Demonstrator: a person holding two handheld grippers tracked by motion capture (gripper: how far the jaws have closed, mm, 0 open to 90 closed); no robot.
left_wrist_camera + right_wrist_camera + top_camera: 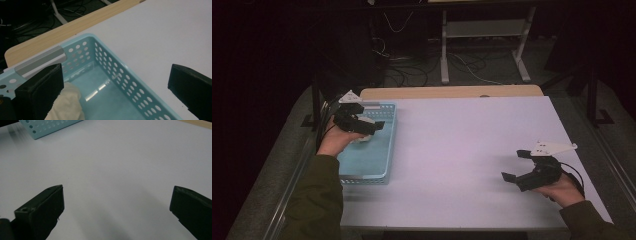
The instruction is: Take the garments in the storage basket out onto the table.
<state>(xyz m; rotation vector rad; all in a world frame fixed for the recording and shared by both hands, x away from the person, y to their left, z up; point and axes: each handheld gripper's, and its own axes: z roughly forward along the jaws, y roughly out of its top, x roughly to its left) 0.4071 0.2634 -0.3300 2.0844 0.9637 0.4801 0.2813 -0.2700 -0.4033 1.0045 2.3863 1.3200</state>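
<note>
Judging by its rumpled folds, the cream cloth [65,105] is light, soft and limp, best pinched at a raised fold. It lies inside the light blue perforated basket [130,82] at the surface's [462,150] left side, just beside one jaw of the left claw [115,87], whose jaws stand wide apart. Right claw [117,207], also apart, hovers over bare surface at near right

Basket [377,165] on bench [462,150] far left; cloth [66,105] in it; right gripper [518,165] opp. side.
</note>
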